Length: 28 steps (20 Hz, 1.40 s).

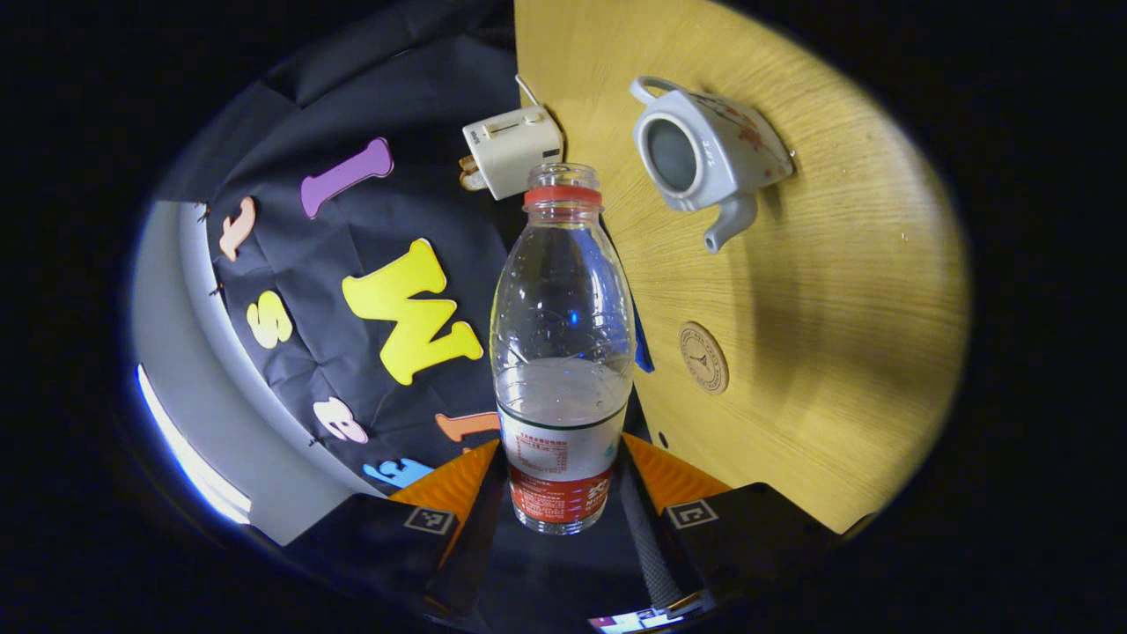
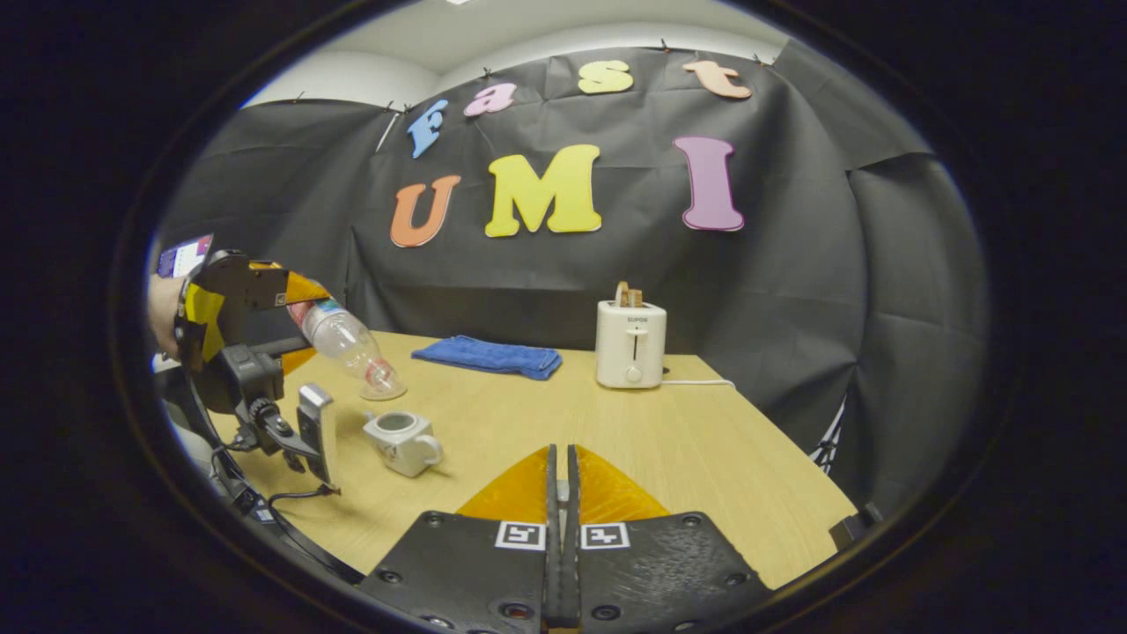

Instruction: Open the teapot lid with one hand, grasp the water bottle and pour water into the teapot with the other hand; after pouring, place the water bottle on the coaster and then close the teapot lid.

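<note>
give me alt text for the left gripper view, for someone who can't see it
The left gripper is closed on an uncapped water bottle, partly full, its mouth pointing toward a wooden table. On the table stand a white teapot with its lid off, a round coaster and a white toaster.

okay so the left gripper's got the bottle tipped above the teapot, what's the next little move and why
Probably tip the water bottle further, mouth over the teapot opening. The left gripper holds it uncapped and slanted mouth-down above the open teapot, yet water sits low in the bottle and no stream is visible.
</note>
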Tool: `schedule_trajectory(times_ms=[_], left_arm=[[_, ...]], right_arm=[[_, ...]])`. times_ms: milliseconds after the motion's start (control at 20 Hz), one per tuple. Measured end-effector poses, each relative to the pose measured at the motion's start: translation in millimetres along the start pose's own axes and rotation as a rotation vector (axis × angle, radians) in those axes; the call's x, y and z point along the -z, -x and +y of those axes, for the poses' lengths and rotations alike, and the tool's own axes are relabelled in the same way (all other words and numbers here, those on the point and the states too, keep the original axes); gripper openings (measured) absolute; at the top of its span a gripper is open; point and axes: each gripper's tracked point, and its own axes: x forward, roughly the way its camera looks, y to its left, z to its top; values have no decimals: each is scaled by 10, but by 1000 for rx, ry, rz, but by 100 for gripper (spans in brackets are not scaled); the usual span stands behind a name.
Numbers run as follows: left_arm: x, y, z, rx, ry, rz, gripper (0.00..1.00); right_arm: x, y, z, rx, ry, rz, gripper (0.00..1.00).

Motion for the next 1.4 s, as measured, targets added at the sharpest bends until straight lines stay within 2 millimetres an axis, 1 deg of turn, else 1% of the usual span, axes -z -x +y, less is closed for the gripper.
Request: schedule_trajectory(times_ms=[100, 200, 300, 350, 400, 500, 600, 650, 700, 850, 950, 1050, 1200, 1300, 1400], left_arm=[[50, 7, -201, 76, 172, -6, 72], [60, 51, -225, 68, 324, -13, 72], [160, 122, -217, 46, 490, -5, 72], [198, 144, -275, 66, 597, 5, 72], [210, 192, -375, 98, 716, 12, 72], [155, 367, -444, 127, 958, 4, 72], [134, 535, -377, 115, 1155, -21, 72], [90, 607, -372, 122, 1253, -35, 72], [106, 655, -383, 119, 1342, -38, 72], [184, 774, -383, 93, 1510, -30, 73], [221, 810, -323, 73, 1603, -51, 73], [241, 791, -175, 53, 1678, -102, 73], [345, 641, 95, 18, 1707, -154, 73], [420, 494, 202, 10, 1715, -167, 73], [446, 278, 260, 11, 1745, -181, 73]], right_arm=[[-57, 4, 49, -8, -5, -5, 0], [-102, -5, 109, -19, -15, -6, 0], [-140, -5, 180, -33, -34, -7, 0], [-154, -11, 220, -37, -35, -7, 0], [-170, -19, 252, -39, -28, -7, 0], [-209, -13, 328, -50, -24, -10, 0], [-242, -15, 397, -60, -24, -12, 0], [-260, -10, 425, -61, -19, -14, 0], [-282, -12, 461, -63, -15, -15, 0], [-319, -2, 585, -74, -9, -19, 0], [-325, -28, 690, -86, -6, -18, 0], [-363, -37, 792, -97, -5, -27, 0], [-380, -46, 916, -106, 15, -29, 0], [-363, -61, 946, -108, 14, -26, 0], [-328, -81, 956, -106, 15, -17, 0]])
